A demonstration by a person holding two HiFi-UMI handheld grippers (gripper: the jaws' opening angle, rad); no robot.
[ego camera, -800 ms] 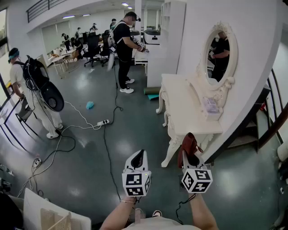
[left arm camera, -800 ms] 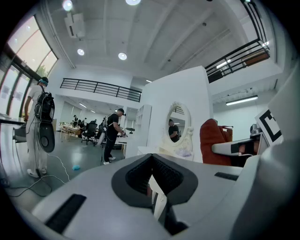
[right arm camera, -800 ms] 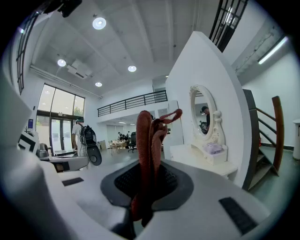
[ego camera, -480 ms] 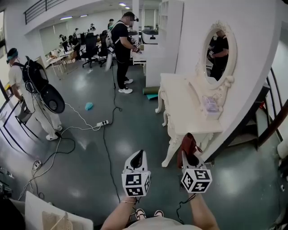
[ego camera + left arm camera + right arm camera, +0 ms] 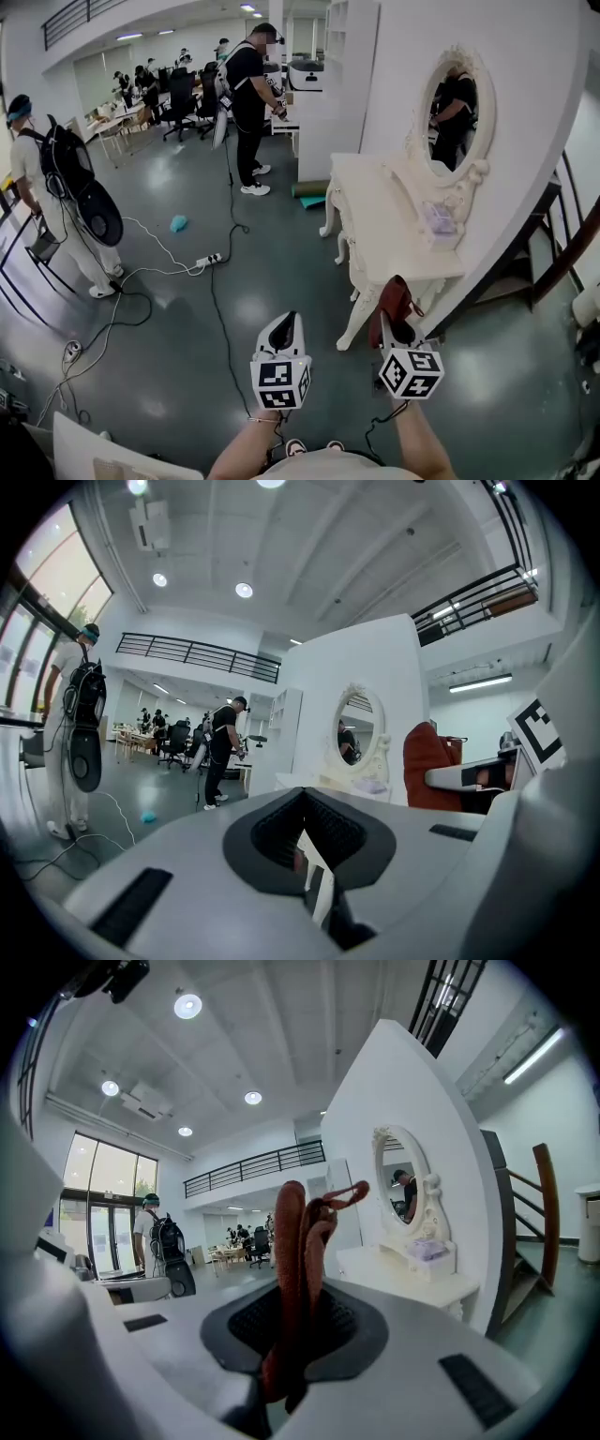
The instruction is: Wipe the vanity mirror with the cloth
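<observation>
The oval vanity mirror (image 5: 451,108) in a carved white frame stands on the white vanity table (image 5: 375,220) ahead and to the right. It also shows in both gripper views, as the mirror (image 5: 357,727) and the mirror (image 5: 397,1177). My right gripper (image 5: 391,323) is shut on a dark red cloth (image 5: 394,298), held short of the table's near end. The cloth (image 5: 293,1241) sticks up from between the jaws. My left gripper (image 5: 290,321) hangs over the floor left of the table, shut with nothing in it, only a thin slit between its pads (image 5: 323,841).
A small box with a lilac item (image 5: 439,223) sits on the table below the mirror. A person in black (image 5: 248,89) stands at a far counter. Another person with a backpack (image 5: 52,178) stands at left. Cables and a power strip (image 5: 208,260) cross the floor. Stairs (image 5: 562,253) are at right.
The head view has drifted slightly, and the person at left has shifted further left. Both grippers keep the same pose, with the cloth still held.
</observation>
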